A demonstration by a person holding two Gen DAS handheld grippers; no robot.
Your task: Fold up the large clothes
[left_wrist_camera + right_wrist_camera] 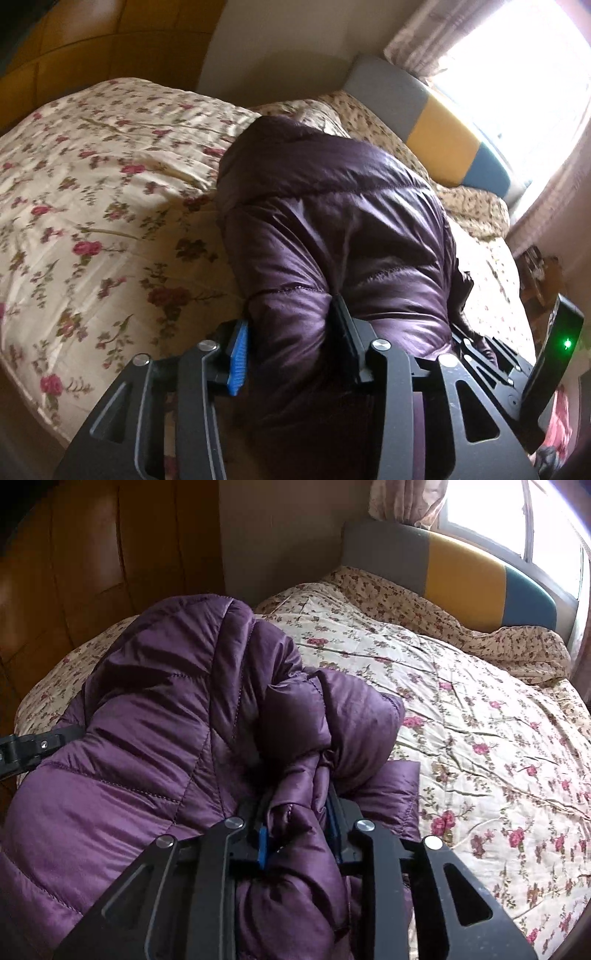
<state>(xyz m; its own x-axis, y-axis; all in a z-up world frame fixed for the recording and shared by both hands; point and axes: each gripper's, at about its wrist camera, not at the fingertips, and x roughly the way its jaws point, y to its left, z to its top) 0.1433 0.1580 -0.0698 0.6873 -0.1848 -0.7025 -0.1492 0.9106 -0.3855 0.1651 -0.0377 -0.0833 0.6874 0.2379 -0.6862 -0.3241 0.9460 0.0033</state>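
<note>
A shiny purple puffer jacket point(332, 206) lies bunched along the floral bed. In the left wrist view my left gripper point(291, 317) is shut on a thick padded fold at the jacket's near end, which bulges between the blue pad point(238, 354) and the black finger. In the right wrist view my right gripper point(297, 801) is shut on a gathered bunch of the jacket point(155, 709), with fabric spilling over both fingers. Part of the right gripper, with its green light point(567, 344), shows at the right edge. A piece of the left gripper point(26, 747) pokes out from behind the jacket.
The floral quilt point(480, 738) covers the bed. A grey, yellow and teal headboard point(461, 576) stands under a bright curtained window point(517, 74). A rolled floral blanket point(517, 646) lies along the headboard. A wooden wardrobe point(74, 572) stands past the bed's far side.
</note>
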